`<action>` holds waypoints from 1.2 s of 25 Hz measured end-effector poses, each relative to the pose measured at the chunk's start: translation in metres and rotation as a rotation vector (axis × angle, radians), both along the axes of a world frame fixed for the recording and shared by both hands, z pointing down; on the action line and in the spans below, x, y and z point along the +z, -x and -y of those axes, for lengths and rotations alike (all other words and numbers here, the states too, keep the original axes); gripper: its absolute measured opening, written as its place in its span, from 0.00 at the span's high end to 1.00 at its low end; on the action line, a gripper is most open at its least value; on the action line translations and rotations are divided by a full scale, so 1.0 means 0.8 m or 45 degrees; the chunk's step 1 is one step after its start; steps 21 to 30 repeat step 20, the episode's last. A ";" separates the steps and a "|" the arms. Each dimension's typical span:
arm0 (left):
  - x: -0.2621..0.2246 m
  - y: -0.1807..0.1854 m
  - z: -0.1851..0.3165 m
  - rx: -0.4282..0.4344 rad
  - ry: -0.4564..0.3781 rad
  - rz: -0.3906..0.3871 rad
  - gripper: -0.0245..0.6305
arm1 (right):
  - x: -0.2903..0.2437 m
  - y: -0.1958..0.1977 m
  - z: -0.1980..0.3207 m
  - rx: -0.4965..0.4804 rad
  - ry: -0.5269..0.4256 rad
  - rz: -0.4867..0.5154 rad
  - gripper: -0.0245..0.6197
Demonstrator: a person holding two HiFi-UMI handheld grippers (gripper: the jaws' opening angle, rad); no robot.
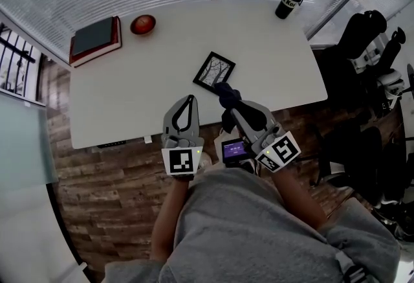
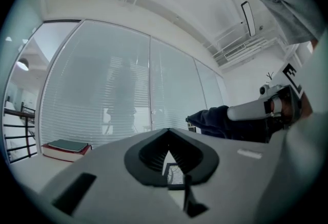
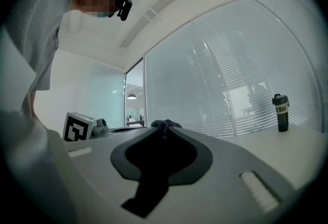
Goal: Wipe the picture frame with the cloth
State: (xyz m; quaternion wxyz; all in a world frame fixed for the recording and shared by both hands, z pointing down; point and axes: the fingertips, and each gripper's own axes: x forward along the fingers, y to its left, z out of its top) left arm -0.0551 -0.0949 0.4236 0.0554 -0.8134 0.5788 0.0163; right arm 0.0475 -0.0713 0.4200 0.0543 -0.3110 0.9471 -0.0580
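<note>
The black picture frame (image 1: 214, 71) lies flat on the white table (image 1: 129, 100), near its front edge. My right gripper (image 1: 231, 101) is shut on a dark blue cloth (image 1: 226, 92), which bunches at the jaw tips just in front of the frame and hangs below them. In the right gripper view the cloth (image 3: 165, 124) pokes out between the closed jaws. My left gripper (image 1: 190, 99) hovers to the left of the frame, shut with nothing in it. In the left gripper view the frame (image 2: 176, 176) shows through the opening behind the closed tips, and the cloth (image 2: 215, 120) is at the right.
A stack of books (image 1: 96, 39) and a red bowl (image 1: 143, 24) sit at the table's far left. A black tumbler (image 1: 288, 2) stands at the far right corner. Dark office chairs (image 1: 369, 35) are beyond the table's right edge. Window blinds run behind the table.
</note>
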 end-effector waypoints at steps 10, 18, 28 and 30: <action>0.000 -0.007 -0.008 0.018 -0.001 0.006 0.96 | -0.001 -0.001 -0.002 -0.062 0.022 0.033 0.86; -0.005 -0.028 -0.030 0.142 -0.059 0.010 0.96 | -0.009 0.006 -0.024 -0.196 -0.016 0.037 0.87; -0.003 -0.027 -0.032 0.121 -0.047 -0.021 0.96 | -0.010 0.006 -0.027 -0.209 -0.019 0.040 0.87; -0.003 -0.027 -0.032 0.121 -0.047 -0.021 0.96 | -0.010 0.006 -0.027 -0.209 -0.019 0.040 0.87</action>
